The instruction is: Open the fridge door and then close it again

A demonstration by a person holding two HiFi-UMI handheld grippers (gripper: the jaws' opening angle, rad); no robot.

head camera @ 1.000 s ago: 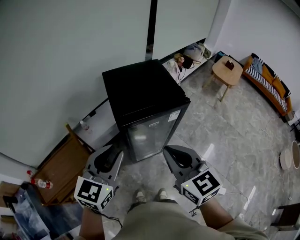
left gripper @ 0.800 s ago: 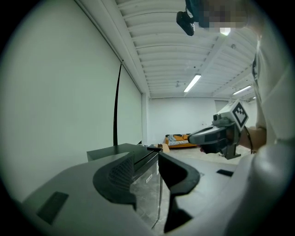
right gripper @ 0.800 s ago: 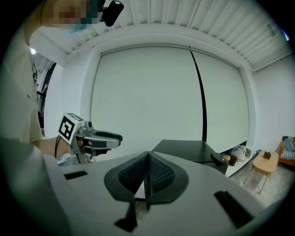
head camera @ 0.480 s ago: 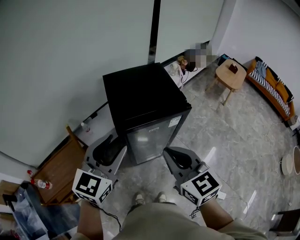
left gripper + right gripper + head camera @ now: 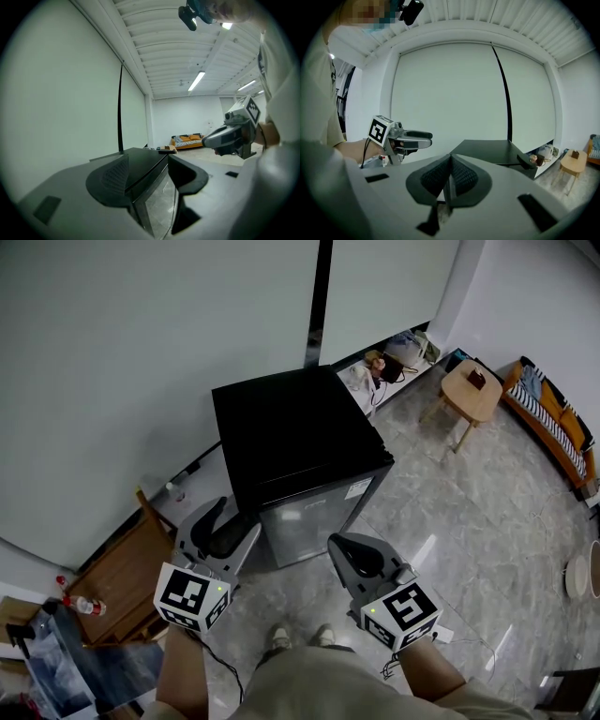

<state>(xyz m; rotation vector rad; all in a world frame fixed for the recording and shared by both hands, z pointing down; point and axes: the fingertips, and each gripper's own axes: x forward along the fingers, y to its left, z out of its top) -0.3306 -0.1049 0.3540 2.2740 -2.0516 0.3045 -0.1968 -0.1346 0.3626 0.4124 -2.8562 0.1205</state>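
Note:
A small black fridge (image 5: 295,437) stands against the white wall, its grey glass door (image 5: 314,514) shut and facing me. My left gripper (image 5: 234,521) is at the fridge's front left corner. Its jaws have just been opening and now stand wide. In the left gripper view the fridge's (image 5: 140,161) front corner edge lies between the left gripper's (image 5: 150,176) pads, which do not press on it. My right gripper (image 5: 341,547) hangs shut and empty before the door's right side. In the right gripper view the right gripper (image 5: 449,177) is shut, with the fridge (image 5: 497,152) beyond.
A low wooden cabinet (image 5: 122,573) stands left of the fridge, a bottle (image 5: 169,491) behind it. Bags (image 5: 394,357) lie by the wall at the back. A round wooden table (image 5: 473,390) and an orange sofa (image 5: 553,423) stand to the right. My feet (image 5: 300,636) are on marble floor.
My left gripper has moved forward to the fridge's left front corner and its jaws have spread open. The right gripper has stayed shut and about where it was.

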